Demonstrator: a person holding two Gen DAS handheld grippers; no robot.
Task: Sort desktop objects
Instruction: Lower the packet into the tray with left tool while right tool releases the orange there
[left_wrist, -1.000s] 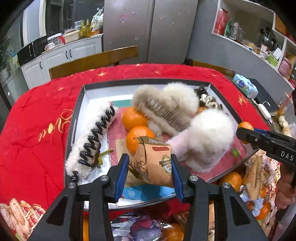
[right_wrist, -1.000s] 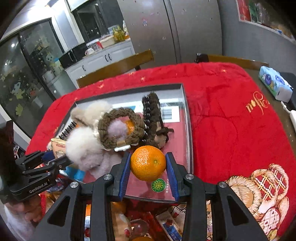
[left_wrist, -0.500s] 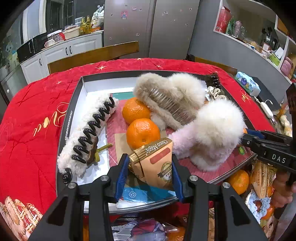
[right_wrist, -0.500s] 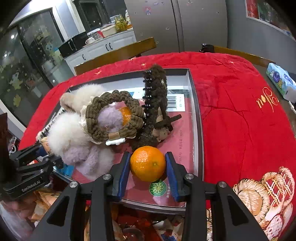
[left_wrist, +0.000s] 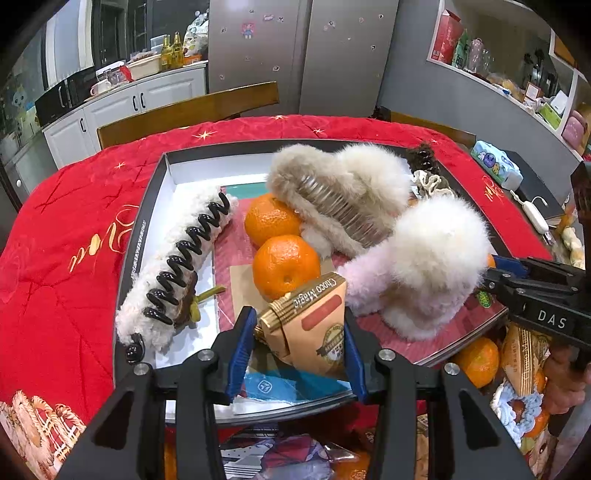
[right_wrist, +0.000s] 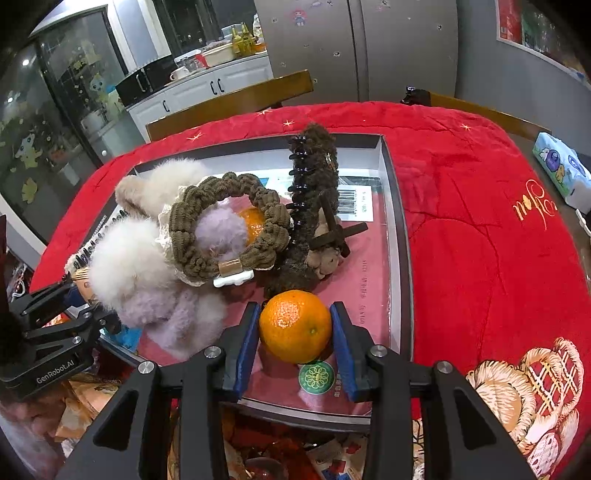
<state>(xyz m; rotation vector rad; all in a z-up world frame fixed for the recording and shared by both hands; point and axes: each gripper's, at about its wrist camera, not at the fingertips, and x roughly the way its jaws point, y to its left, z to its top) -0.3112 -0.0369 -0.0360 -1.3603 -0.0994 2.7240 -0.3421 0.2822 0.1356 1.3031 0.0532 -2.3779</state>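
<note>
Your left gripper (left_wrist: 299, 347) pinches a brown "Choco Magic" snack packet (left_wrist: 317, 328) over the tray's (left_wrist: 147, 206) near edge. Your right gripper (right_wrist: 294, 341) clamps an orange (right_wrist: 294, 325) above a green round sticker (right_wrist: 316, 376). Farther in, two oranges (left_wrist: 286, 266) and fluffy hair clips (left_wrist: 340, 192) already fill the tray; more loose oranges (left_wrist: 476, 360) below suggest sorting is partway done.

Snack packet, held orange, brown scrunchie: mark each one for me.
Snack packet (left_wrist: 314, 328): left wrist view, on its brown front.
Held orange (right_wrist: 295, 331): right wrist view, centre of the peel.
Brown scrunchie (right_wrist: 192, 236): right wrist view, left of the ring.
</note>
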